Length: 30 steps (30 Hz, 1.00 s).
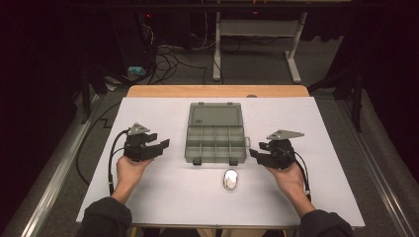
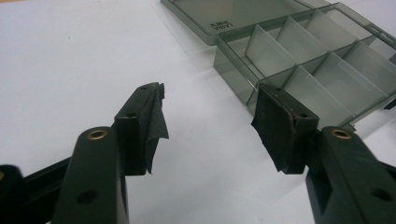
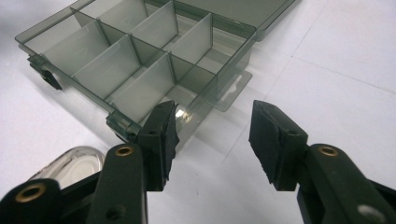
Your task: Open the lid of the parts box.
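A smoky grey compartment box (image 1: 216,133) lies open at the table's middle, its lid folded flat toward the far side and its divided cells bare. The left gripper view has that box (image 2: 299,60) ahead to the right, the right gripper view has the box (image 3: 140,60) ahead to the left. My left gripper (image 1: 160,140) hovers open to the left of the box, nothing between its jaws, as its own view confirms (image 2: 210,116). On the box's right, my right gripper (image 1: 253,154) is open too (image 3: 212,135). A small clear oval case (image 1: 230,178) lies in front of the box.
A white sheet (image 1: 163,192) covers the table, with a wooden edge (image 1: 217,91) at the far side. The oval case (image 3: 70,163) shows at the lower left of the right gripper view. Beyond the table stand a desk frame (image 1: 257,44) and floor cables (image 1: 168,59).
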Each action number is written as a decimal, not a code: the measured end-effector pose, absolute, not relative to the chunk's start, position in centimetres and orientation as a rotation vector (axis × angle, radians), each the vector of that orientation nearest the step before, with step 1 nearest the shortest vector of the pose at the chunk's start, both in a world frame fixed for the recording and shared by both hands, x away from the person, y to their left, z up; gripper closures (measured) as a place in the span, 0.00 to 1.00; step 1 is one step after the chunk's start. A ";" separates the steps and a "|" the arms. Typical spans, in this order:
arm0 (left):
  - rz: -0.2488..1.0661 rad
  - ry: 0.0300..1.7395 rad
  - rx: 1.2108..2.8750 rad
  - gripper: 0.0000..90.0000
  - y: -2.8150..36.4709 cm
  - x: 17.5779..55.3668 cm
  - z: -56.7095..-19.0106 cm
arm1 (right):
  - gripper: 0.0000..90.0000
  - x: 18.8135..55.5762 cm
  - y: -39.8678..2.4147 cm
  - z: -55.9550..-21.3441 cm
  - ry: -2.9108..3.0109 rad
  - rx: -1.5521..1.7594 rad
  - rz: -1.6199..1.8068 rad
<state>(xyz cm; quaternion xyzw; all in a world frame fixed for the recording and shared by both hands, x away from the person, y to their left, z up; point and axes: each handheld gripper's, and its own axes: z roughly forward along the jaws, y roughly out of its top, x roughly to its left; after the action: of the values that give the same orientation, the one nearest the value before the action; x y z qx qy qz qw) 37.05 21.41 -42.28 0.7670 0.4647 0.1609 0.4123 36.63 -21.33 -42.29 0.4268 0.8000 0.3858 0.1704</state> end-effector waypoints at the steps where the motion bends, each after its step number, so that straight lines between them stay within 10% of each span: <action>1: 0.406 1.164 1.928 0.47 21.5 36.8 -42.3 | 0.56 36.5 -21.5 -42.3 2.270 1.208 1.102; 30: 0.450 1.133 1.860 0.42 23.4 31.4 -43.8 | 0.45 31.4 -26.7 -43.6 2.134 1.212 1.233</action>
<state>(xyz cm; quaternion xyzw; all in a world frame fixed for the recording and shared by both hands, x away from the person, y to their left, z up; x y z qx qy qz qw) 31.43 23.42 -43.84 0.7498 0.4568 0.1813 0.4430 31.39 -26.74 -43.57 0.4327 0.7620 0.4401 0.1962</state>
